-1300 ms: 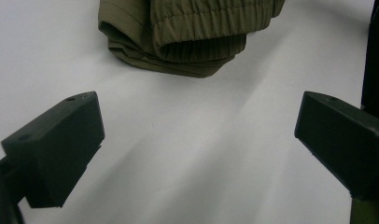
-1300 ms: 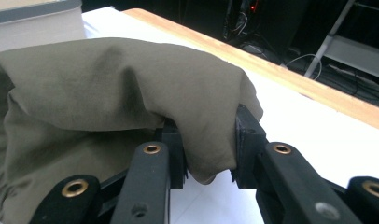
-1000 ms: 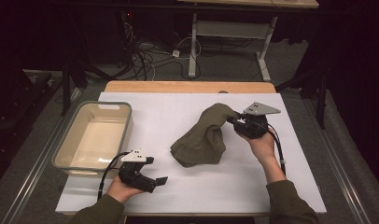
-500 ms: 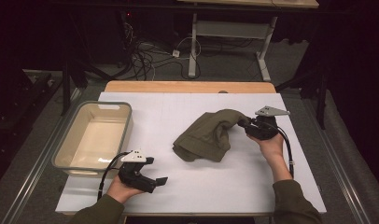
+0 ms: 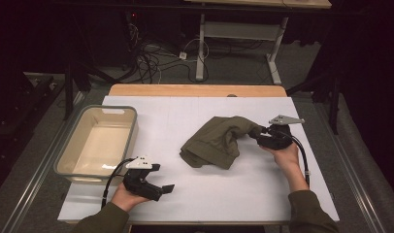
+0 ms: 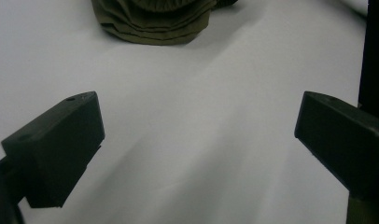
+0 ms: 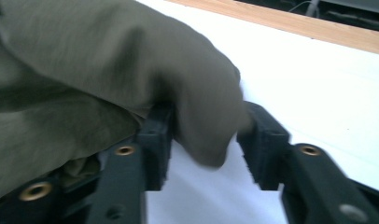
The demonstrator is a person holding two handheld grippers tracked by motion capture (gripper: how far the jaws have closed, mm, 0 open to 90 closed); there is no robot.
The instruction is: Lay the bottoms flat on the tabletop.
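The olive cloth (image 5: pixel 217 141) is taken as the landmark throughout. Nearest the person, the left gripper (image 5: pixel 162 186) is held low over the white table cover (image 5: pixel 234 194), on the near side of the cloth and to its left, well apart from it; its jaws are seen spread wide in the left gripper view, with nothing but bare white cover between them; the folded near edge of the cloth (image 6: pixel 155 23) is seen beyond them at the top of that view.

Farther in, the cloth is seen lying crumpled about the middle of the cover; its right end is drawn out into a raised tip towards the right gripper (image 5: pixel 260 132), which is held at the cloth's right side; in the right gripper view the tip of the cloth (image 7: pixel 197 107) is seen between the jaws; the jaws have just been opening; a gap is visible between the tip and one pad (image 7: pixel 260 144), while the fabric is draped against the other jaw; the cloth is thus no longer clamped.

To the left of the cloth, well apart, a beige plastic tub (image 5: pixel 69 153) is set on the cover. Beyond the cloth, a strip of wooden tabletop (image 5: pixel 195 90) is left uncovered.
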